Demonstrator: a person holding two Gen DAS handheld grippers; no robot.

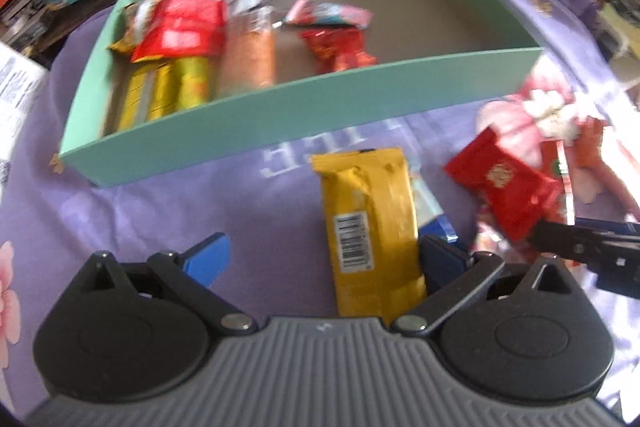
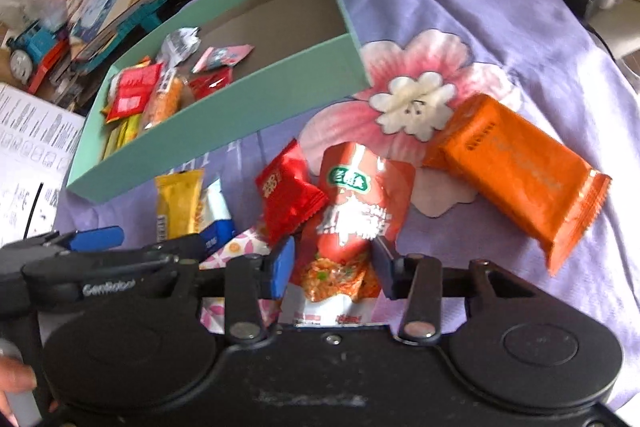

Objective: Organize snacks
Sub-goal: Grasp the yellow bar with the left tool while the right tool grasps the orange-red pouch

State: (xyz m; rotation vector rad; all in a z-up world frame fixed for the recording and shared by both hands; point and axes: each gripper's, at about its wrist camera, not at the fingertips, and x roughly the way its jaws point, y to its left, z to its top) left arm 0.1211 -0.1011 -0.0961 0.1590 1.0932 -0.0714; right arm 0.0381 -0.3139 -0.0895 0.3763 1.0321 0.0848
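Because the mint-green box (image 1: 280, 115) in the upper left of both frames collects the snacks, I keep my left gripper (image 1: 320, 259) spread around the yellow bar (image 1: 370, 223) while my right gripper (image 2: 332, 267) pinches the red noodle-snack pouch (image 2: 352, 215) at lower centre.

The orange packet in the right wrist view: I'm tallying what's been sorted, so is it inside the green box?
No, the orange packet lies on the purple floral cloth, outside the green box.

Bare box floor (image 1: 420, 15) right of snacks (image 1: 192, 51)
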